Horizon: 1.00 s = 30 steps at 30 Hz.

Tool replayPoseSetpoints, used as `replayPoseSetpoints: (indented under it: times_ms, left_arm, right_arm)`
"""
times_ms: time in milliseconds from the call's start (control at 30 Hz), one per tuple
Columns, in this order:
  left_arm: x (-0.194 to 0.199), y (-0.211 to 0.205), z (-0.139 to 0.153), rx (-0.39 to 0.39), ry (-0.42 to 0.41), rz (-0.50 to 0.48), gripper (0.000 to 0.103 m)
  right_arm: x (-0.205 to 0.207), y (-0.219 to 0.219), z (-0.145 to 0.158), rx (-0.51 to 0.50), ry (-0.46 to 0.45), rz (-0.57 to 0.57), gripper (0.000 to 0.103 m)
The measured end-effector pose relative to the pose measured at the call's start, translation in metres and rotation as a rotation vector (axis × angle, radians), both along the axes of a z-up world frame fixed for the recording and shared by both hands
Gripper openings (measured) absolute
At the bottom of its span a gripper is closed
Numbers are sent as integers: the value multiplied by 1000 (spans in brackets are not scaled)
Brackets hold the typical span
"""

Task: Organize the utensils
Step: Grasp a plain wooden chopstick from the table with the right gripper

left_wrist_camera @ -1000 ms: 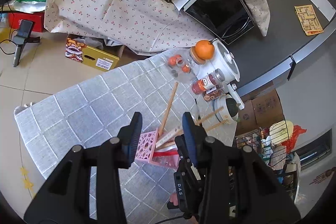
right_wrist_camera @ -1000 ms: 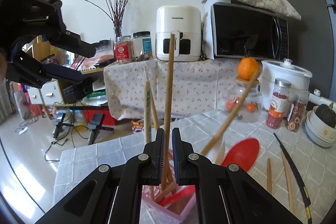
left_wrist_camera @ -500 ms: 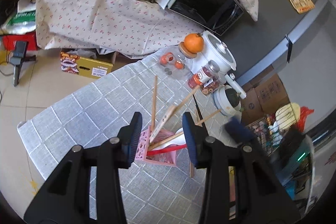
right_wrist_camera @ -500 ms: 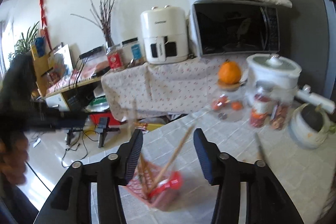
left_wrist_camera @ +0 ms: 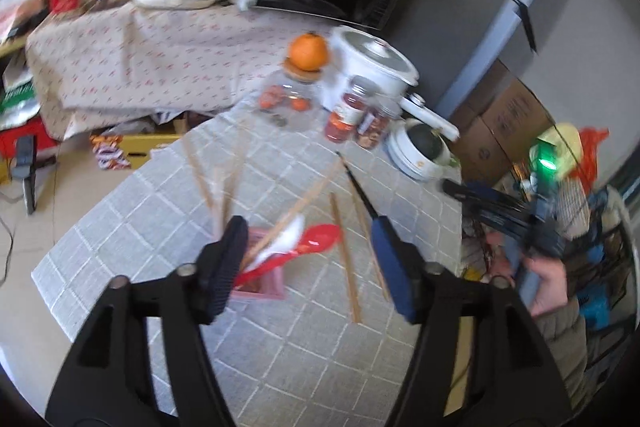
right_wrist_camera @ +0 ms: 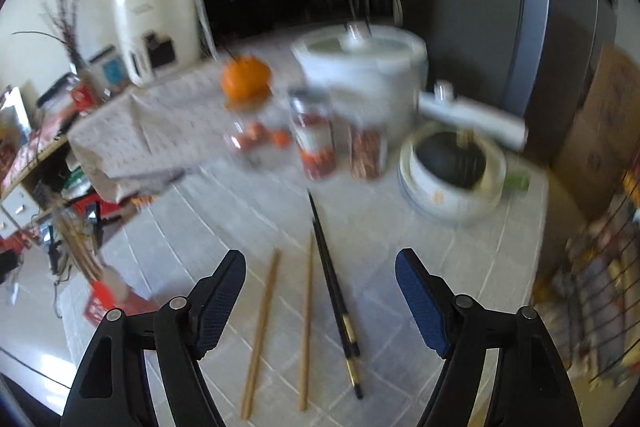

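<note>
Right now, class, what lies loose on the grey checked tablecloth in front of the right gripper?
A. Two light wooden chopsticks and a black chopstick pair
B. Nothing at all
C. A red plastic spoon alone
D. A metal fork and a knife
A: two light wooden chopsticks lie flat beside a black chopstick pair on the grey checked tablecloth, ahead of the right gripper, whose jaws are opening with nothing between them.

My left gripper [left_wrist_camera: 308, 263] and my right gripper [right_wrist_camera: 320, 301] are alike: black angular arms, silver round screws at the joints, ribbed blue pads [right_wrist_camera: 420, 303] inside. My right hand [left_wrist_camera: 550, 285] shows an olive padded sleeve.
</note>
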State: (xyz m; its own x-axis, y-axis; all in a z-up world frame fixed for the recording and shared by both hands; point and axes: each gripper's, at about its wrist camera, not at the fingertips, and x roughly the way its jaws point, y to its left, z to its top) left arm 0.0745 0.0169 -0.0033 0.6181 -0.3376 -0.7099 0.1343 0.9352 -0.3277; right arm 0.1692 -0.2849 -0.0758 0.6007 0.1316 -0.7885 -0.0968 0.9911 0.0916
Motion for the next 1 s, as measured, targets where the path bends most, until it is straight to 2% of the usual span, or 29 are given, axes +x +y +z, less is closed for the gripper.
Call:
replayPoseSetpoints:
  times_ms: [100, 200, 267, 333, 433, 600, 667, 800, 867, 900, 1000]
  left_arm:
    - [-4, -24, -2, 23, 8, -40, 75]
    - [-5, -40, -8, 46, 24, -61, 77]
    - [-6, -48, -12, 90, 32, -54, 77]
    - [-7, -57, -18, 137, 47, -47, 77]
    - [-8, -66, -25, 167, 77, -42, 78]
    - [-5, -74, -37, 206, 125, -49, 78]
    - [-3, -78, -42, 238, 159, -38, 78]
    - [-1, -83, -50, 277, 179, -24, 78]
    - [0, -87, -54, 284, 180, -25, 78]
    - [0, -90, -55, 283, 181, -34, 78]
    - [-2, -101, -58, 284, 172, -75, 77]
  right_arm:
    - [11, -7, -39, -17, 118, 7, 76]
    - [19, -4, -67, -41, 185, 49, 67]
    - [22, 3, -81, -40, 219, 98, 63]
    - [28, 15, -91, -49, 243, 134, 54]
    - [36, 23, -105, -14, 286, 156, 51]
    - [48, 40, -126, -31, 334, 196, 49]
    - [53, 45, -134, -30, 358, 195, 45]
    - [58, 47, -152, -26, 423, 183, 27]
    - [58, 47, -150, -23, 413, 184, 22]
    - [58, 46, -148, -22, 415, 181, 9]
    - [54, 36, -133, 55, 422, 184, 7]
